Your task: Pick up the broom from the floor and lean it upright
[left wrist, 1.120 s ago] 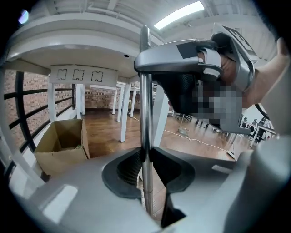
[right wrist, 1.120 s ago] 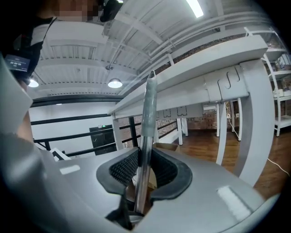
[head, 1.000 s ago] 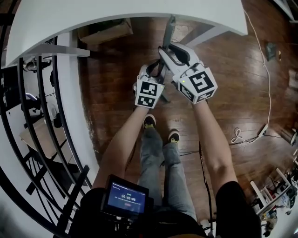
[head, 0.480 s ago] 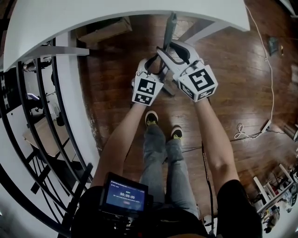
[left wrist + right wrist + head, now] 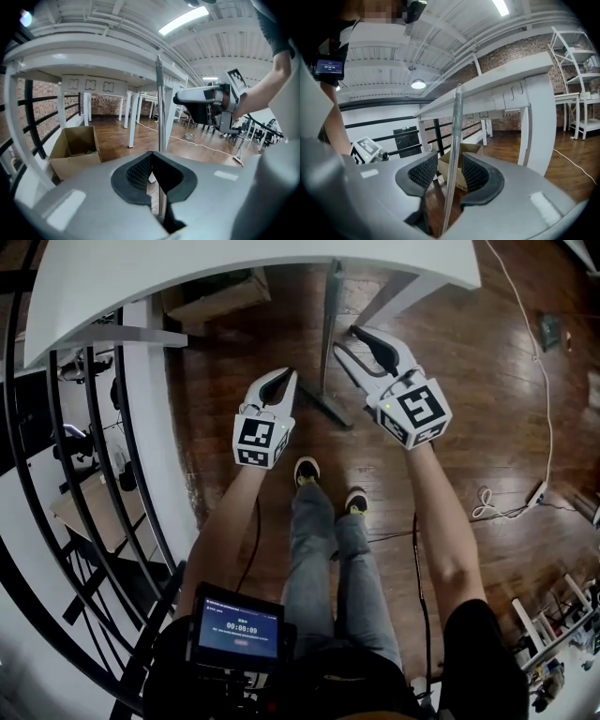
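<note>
The broom stands upright, its grey handle [image 5: 330, 324] leaning on the white table's edge [image 5: 234, 277] and its head [image 5: 323, 407] on the wood floor. My left gripper [image 5: 284, 376] is off to the handle's left, apart from it; its jaws have just closed on nothing. In the left gripper view the shut left gripper [image 5: 151, 159] faces the handle [image 5: 159, 108] farther off. My right gripper [image 5: 345, 338] is just right of the handle, and its jaws have just been opening. In the right gripper view the handle [image 5: 457, 117] shows in the gap of the right gripper [image 5: 449, 173], untouched by the pads.
A cardboard box [image 5: 211, 294] sits under the table at the left. A black railing [image 5: 84, 474] runs along the left side over a drop. A white cable [image 5: 539, 409] trails across the floor on the right. The person's feet [image 5: 323, 486] stand just behind the broom.
Both grippers were closed around the handle. The left one has let go, moved left and shut empty. The right one has opened and drawn slightly right. The broom stays leaning.
</note>
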Demonstrator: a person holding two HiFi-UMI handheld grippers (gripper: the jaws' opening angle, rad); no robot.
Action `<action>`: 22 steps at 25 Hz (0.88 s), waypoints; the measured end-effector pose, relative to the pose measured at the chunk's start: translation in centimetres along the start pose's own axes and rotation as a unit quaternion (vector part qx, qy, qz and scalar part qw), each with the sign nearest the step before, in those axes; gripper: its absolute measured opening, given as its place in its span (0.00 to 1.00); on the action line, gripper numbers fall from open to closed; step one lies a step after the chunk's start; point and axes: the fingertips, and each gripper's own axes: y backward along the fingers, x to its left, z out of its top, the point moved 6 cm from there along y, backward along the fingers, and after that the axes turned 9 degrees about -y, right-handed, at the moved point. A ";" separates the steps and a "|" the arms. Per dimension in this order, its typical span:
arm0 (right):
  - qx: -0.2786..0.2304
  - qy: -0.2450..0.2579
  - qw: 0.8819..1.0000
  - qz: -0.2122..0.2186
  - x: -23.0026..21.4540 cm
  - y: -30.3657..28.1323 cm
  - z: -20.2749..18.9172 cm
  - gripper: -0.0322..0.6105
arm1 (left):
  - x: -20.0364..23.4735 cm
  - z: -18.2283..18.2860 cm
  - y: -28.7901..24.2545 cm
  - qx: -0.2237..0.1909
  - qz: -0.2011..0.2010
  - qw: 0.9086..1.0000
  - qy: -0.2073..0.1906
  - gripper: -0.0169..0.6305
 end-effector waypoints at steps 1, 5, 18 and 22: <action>-0.003 -0.002 1.000 0.000 0.3 1.1 0.3 0.30 | -0.1 0.5 1.8 -0.008 0.010 1.000 0.009 0.05; -0.037 -0.035 0.999 0.002 2.4 6.4 2.6 0.29 | -2.3 4.0 9.2 -0.035 0.042 0.998 0.028 0.05; -0.111 -0.097 0.987 0.063 20.5 32.6 15.2 0.05 | -24.6 20.8 34.6 -0.091 0.109 0.988 0.053 0.05; -0.124 -0.034 0.987 0.097 25.0 40.4 16.8 0.05 | -32.8 28.1 37.1 -0.130 0.090 0.987 -0.010 0.05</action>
